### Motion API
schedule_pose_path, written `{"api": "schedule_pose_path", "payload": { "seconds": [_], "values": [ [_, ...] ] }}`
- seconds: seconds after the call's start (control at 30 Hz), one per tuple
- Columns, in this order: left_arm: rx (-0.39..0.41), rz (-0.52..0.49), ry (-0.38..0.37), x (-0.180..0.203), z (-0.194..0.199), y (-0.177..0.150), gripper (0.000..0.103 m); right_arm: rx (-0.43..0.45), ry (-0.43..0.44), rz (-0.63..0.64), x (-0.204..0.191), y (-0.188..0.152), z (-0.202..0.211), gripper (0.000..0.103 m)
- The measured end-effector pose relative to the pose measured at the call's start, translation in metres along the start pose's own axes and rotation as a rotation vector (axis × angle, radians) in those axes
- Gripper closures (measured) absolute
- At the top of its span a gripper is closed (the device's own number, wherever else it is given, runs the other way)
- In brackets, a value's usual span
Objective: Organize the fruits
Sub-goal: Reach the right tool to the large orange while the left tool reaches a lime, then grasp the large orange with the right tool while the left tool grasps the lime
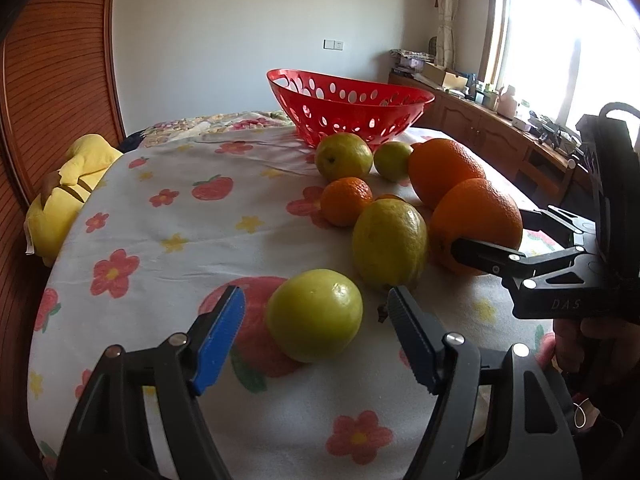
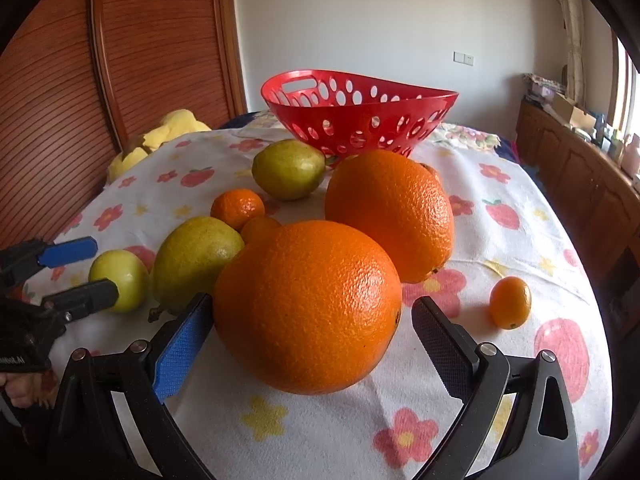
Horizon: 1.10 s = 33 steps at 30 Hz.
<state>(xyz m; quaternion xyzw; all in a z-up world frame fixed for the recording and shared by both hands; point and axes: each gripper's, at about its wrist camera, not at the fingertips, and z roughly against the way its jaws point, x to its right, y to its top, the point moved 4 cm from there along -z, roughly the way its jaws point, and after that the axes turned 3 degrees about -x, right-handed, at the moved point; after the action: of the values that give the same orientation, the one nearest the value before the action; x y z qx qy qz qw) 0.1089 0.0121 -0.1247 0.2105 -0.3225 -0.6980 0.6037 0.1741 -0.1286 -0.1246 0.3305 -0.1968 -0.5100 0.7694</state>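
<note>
On the table (image 1: pixel 168 216), seen from the left wrist, the left gripper (image 1: pixel 316 312) has its fingers spread on either side of a green fruit (image 1: pixel 315 315), not touching it. At one o'clock a lemon (image 1: pixel 389 245) sits, a large orange (image 1: pixel 478 222) beyond it, the red basket (image 1: pixel 348 110) at twelve.

From the right wrist, the right gripper (image 2: pixel 312 320) has its fingers spread around the large orange (image 2: pixel 307 306); contact cannot be told. A second orange (image 2: pixel 390 214) lies at one o'clock, a small kumquat (image 2: pixel 511 302) at three, the red basket (image 2: pixel 358 114) at twelve.
</note>
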Motion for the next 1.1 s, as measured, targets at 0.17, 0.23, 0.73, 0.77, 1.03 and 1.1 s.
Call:
{"api": "schedule_pose_path", "payload": {
  "seconds": [0.17,0.23,0.73,0.77,1.03,1.1],
  "values": [
    [-0.020,-0.012,-0.008,0.004,-0.005,0.000,0.039,-0.007,0.007,0.005,-0.002,0.001,-0.002,0.002],
    [-0.024,-0.013,0.011,0.003,-0.006,-0.001,0.043,-0.004,-0.002,0.016,-0.004,0.001,-0.003,0.003],
    [-0.032,0.023,-0.001,-0.004,-0.011,-0.005,0.044,-0.017,-0.013,0.021,-0.004,0.001,-0.008,0.005],
    [-0.033,0.023,0.000,-0.004,-0.011,-0.005,0.045,-0.017,-0.014,0.023,-0.004,0.001,-0.008,0.005],
    [-0.027,0.027,-0.005,-0.003,-0.008,-0.006,0.049,-0.023,-0.004,0.012,-0.003,0.001,-0.011,0.005],
    [-0.021,0.028,-0.005,-0.002,-0.006,-0.006,0.049,-0.022,-0.005,0.013,-0.003,0.001,-0.011,0.005]
  ]
}}
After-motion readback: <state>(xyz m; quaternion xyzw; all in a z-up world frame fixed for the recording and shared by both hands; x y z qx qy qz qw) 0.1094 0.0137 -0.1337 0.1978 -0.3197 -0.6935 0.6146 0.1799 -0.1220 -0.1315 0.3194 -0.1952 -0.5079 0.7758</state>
